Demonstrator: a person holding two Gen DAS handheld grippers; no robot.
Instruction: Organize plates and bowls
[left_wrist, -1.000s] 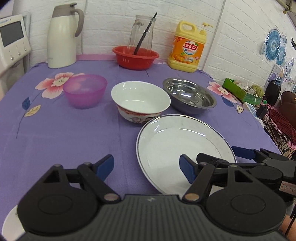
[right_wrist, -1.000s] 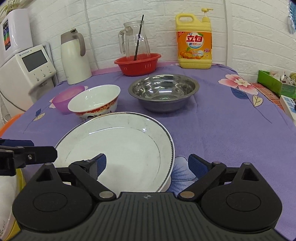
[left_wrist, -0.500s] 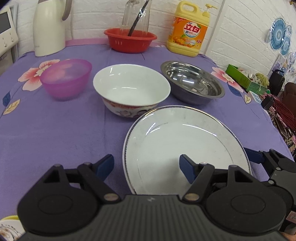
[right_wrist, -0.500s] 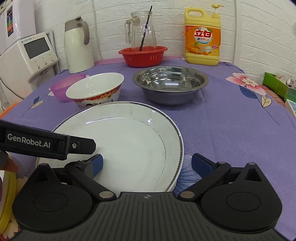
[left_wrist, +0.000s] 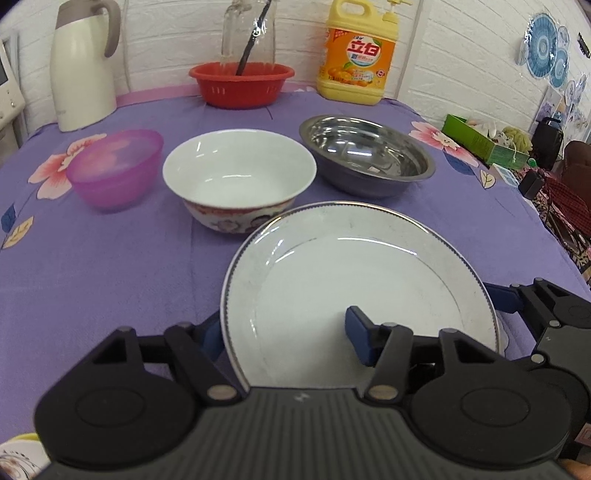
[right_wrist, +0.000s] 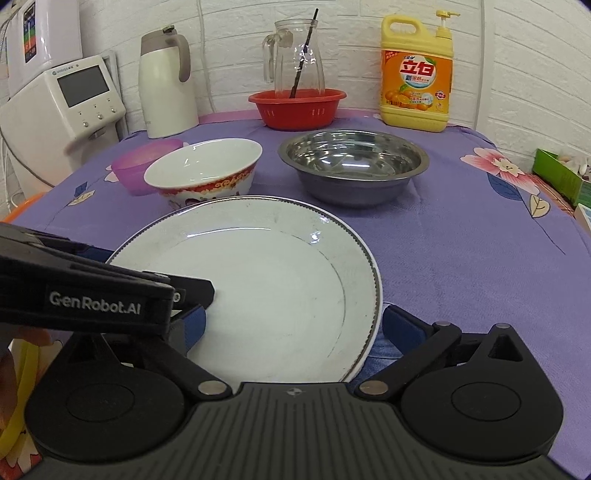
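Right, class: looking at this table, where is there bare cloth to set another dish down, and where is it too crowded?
Free: the purple cloth left of the white plate, in front of the pink bowl; also the stretch right of the steel bowl toward the flower print. Crowded: the row of bowls with the ceramic bowl close behind the plate, and the back edge.

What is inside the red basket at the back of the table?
A clear glass pitcher stands inside the red basket, with a dark stirring stick leaning in it. The basket's wall hides the pitcher's base and anything else on the basket floor.
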